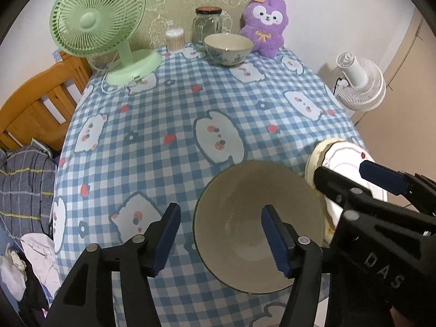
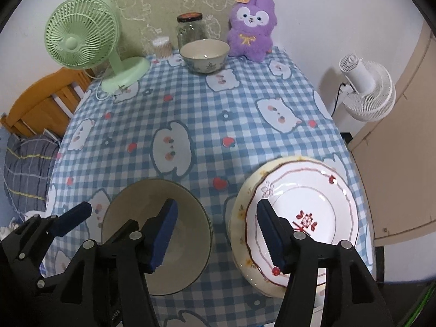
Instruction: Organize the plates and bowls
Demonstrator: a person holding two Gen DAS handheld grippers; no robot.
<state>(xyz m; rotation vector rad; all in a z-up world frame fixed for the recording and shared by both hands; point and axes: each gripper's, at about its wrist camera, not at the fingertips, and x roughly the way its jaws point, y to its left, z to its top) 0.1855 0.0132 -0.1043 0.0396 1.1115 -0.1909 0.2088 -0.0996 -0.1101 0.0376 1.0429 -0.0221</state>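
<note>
At the lower left of the right wrist view, the left gripper (image 2: 117, 215) is seen with fingers spread apart, pressing on nothing, one finger over the plain grey-green ceramic bowl (image 2: 188, 245) set on the blue checked tablecloth (image 2: 204, 125). Just right of centre, the right gripper (image 2: 218, 234) is likewise released, nothing gripped. At lower right, the white red-trimmed plate (image 2: 313, 196) is stacked on a cream floral plate (image 2: 239, 212). At upper centre, a floral bowl (image 2: 204, 57) is found.

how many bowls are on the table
2: a plain bowl near the front edge beside the stacked plates, and a patterned bowl at the back by the jar.
</note>
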